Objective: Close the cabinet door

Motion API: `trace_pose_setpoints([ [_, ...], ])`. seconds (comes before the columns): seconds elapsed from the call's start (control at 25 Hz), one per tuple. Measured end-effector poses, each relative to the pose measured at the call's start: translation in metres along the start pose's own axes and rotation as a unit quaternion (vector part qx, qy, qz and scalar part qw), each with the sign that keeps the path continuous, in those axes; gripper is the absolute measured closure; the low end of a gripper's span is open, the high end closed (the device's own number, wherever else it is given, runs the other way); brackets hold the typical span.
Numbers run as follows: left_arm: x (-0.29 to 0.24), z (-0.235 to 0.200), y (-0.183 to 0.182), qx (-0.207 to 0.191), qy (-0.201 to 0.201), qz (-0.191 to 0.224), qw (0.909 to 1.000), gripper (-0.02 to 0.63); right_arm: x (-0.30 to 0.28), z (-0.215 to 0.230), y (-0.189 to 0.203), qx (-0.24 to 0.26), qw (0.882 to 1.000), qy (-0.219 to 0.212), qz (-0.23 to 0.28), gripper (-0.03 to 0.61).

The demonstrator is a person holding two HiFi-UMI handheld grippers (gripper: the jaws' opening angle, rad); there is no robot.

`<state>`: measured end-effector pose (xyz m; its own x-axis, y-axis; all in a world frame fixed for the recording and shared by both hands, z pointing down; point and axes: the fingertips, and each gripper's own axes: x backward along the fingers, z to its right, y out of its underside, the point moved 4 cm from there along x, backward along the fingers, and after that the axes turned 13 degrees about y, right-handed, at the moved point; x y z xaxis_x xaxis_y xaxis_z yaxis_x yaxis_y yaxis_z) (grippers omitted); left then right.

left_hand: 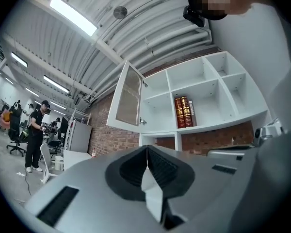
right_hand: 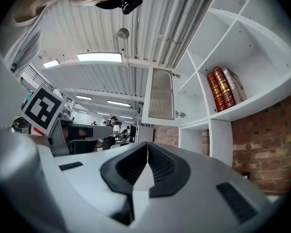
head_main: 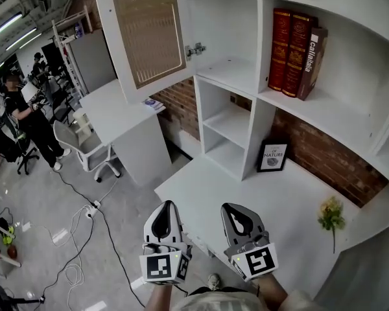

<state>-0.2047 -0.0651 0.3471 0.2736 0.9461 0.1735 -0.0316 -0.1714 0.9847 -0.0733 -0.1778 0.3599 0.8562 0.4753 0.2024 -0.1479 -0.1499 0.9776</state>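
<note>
The white cabinet door with a ribbed glass pane stands swung open to the left of the white shelf unit, hinged at its right edge. It also shows in the left gripper view as the door and in the right gripper view as the door. My left gripper and right gripper are side by side low in the head view, well below and short of the door. Both are shut with nothing between the jaws, as the left gripper and right gripper show in their own views.
Red books stand on a shelf at the right. A framed sign and a small flower sit on the white desk. A lower white table, a chair, floor cables and people are at the left.
</note>
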Motion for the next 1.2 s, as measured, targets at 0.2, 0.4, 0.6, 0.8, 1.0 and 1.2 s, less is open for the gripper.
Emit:
trace_pose_setpoints([
  [0.2,-0.033,-0.019,0.006,0.023,-0.004,-0.018,0.9996,0.600,-0.041,0.006,0.007,-0.011,1.000,-0.013,-0.004,0.561],
  [0.4,-0.051,-0.033,0.003,0.018,-0.005,-0.024,0.9996,0.600,-0.066,0.005,0.008,-0.019,1.000,-0.009,-0.004,0.561],
  [0.6,-0.064,-0.044,-0.001,0.019,0.008,-0.008,0.9998,0.600,-0.088,-0.003,0.000,-0.018,1.000,-0.012,0.009,0.561],
  [0.8,-0.069,-0.057,-0.005,0.014,0.014,0.001,0.9998,0.600,-0.103,-0.008,0.000,-0.028,1.000,-0.001,0.014,0.561],
  [1.0,-0.078,-0.073,-0.012,0.003,0.011,0.010,0.9999,0.600,-0.108,-0.013,0.005,-0.023,1.000,-0.006,0.010,0.561],
  [1.2,-0.100,-0.101,-0.043,-0.052,-0.007,0.027,0.9983,0.598,-0.113,-0.016,0.005,-0.027,1.000,-0.009,0.010,0.561],
])
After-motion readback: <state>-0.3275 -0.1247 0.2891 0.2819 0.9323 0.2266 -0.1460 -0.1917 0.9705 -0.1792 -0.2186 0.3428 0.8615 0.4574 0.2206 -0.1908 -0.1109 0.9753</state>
